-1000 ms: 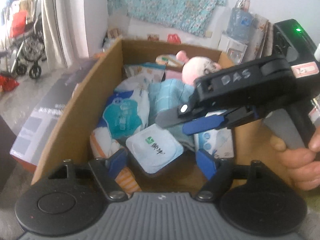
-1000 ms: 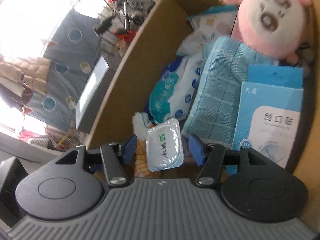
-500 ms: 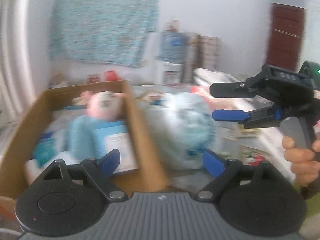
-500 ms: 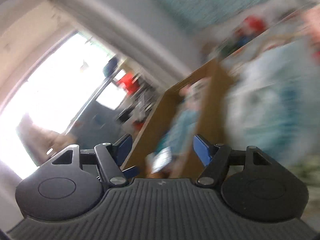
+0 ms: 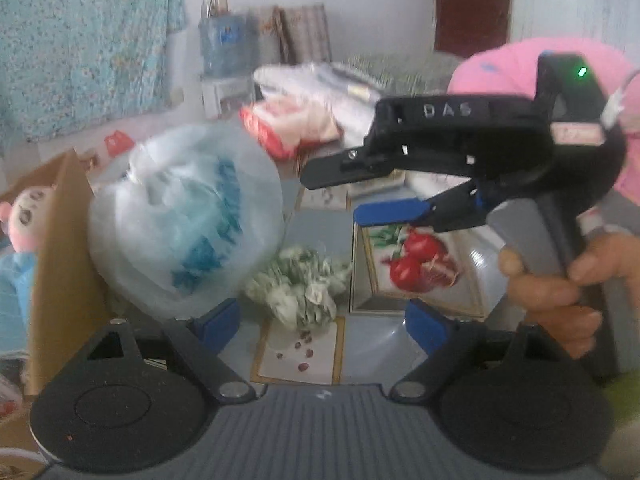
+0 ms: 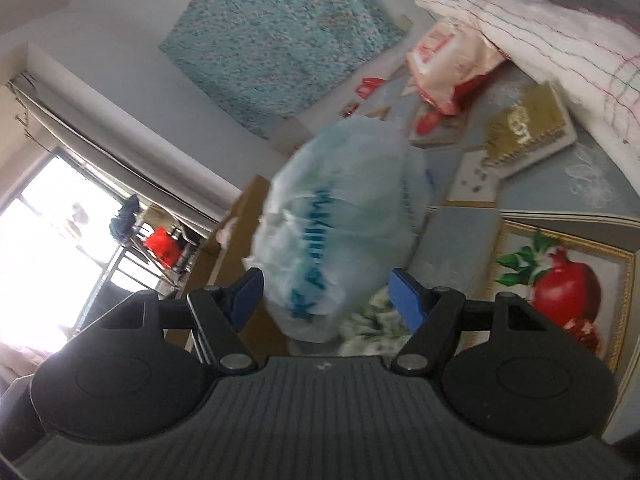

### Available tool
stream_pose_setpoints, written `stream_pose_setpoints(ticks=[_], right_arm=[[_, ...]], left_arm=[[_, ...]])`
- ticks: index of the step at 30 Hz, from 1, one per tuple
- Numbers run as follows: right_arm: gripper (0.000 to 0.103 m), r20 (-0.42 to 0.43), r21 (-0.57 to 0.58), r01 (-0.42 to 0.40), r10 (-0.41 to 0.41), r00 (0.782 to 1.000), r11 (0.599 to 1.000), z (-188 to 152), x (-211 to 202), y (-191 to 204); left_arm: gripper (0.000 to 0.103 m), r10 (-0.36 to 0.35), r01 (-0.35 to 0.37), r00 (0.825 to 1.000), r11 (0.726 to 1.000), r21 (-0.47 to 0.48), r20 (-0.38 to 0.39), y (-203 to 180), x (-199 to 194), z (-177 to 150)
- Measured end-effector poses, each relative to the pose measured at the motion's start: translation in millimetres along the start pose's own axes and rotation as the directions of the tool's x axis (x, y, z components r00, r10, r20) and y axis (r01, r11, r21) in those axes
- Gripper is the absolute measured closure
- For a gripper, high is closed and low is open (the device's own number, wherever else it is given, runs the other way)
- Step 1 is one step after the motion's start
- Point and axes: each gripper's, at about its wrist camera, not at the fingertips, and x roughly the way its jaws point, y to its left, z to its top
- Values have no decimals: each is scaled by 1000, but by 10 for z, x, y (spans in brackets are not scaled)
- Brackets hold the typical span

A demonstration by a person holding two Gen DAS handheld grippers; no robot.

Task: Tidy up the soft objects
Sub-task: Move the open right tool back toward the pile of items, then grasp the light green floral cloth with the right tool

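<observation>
Beside the box (image 5: pixel 60 248), a puffy plastic bag (image 5: pixel 184 220) sits on the table (image 5: pixel 460 280), touching the cardboard wall, with a crumpled green-and-white cloth (image 5: pixel 300 288) just in front of it. Both tongs are turned toward that bag – the left tongs (image 5: pixel 320 320) wide and empty, the right tongs (image 6: pixel 324 294) also apart with nothing pinched, their jaws having just been opening. The bag shows between the right jaws, but the pads do not press it. The step in hand looks like the reach for the next soft thing. The next move likely calls for a broad pinch on the bag's slack top or bulging side, then a lift over the box wall. Inside the box a pink plush doll (image 5: pixel 24 216) and something light blue show; the rest is hidden.
</observation>
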Motion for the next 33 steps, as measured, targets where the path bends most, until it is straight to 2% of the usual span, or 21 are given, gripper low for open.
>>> stream_pose_setpoints(ticks=[9,17,19,20,22,24,33], right_arm=[[36,-53,-10,56,-57,997,998,22,231,-265],[62,-104,0,67,-66,992,998,-51,412,-398],[67,-118,2,63,-62,991,998,-65,456,-409],[71,-124,8,54,-53,991,999,-78,477,-416],[76,-132,21,44,-41,990,999,-87,501,-422],[77,-131,34,34,-29,991,999,-93,505,-420],[77,-116,22,-10,13,993,1000,-124,351,-211]], left_arm=[[18,59,-60,997,998,-13,-59,66,513,20],[33,68,-70,991,997,-17,-111,49,784,40],[39,62,-65,993,997,-28,-101,60,792,46],[46,61,-64,993,997,-31,-97,65,791,54],[54,61,-64,994,997,-31,-89,62,788,63],[61,64,-67,994,997,-26,-84,53,785,75],[64,47,-47,999,998,-28,-22,32,465,101]])
